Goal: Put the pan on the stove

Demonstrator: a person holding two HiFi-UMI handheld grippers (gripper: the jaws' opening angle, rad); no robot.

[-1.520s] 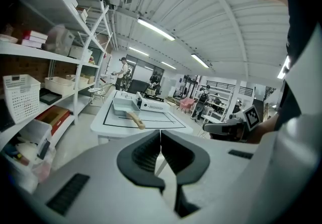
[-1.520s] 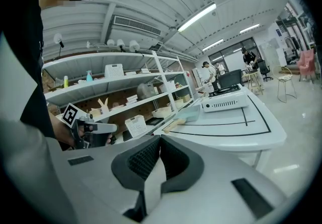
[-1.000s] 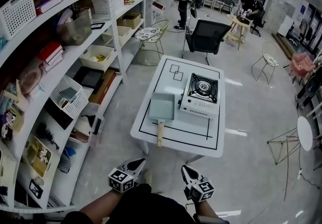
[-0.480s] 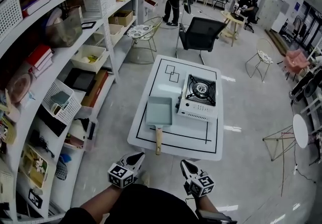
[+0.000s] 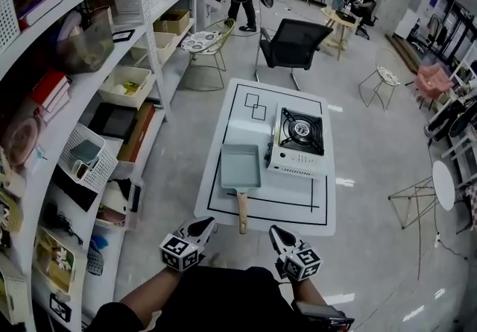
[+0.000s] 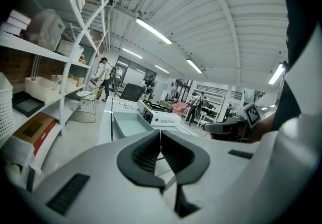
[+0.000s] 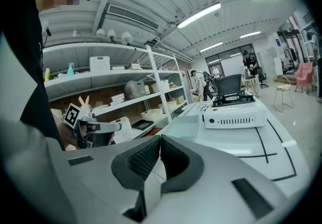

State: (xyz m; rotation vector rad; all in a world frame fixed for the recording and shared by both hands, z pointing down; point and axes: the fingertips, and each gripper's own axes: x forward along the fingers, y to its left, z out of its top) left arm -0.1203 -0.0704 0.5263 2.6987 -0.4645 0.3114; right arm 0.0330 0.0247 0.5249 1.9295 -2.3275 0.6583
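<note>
The left gripper [image 5: 203, 227] and right gripper [image 5: 279, 234] are hanging side by side, each with jaws pressed together on nothing. The pan [image 5: 240, 166] is lying on the table [image 5: 302, 193] just ahead, between the two, its handle [image 5: 241, 215] pointing back at them, while the stove [image 5: 299, 140] is sitting beside it, ahead of the right gripper

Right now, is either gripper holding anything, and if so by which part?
Nothing is held. The left gripper and right gripper both have jaws together and empty; the pan lies untouched on the table beside the stove.
</note>
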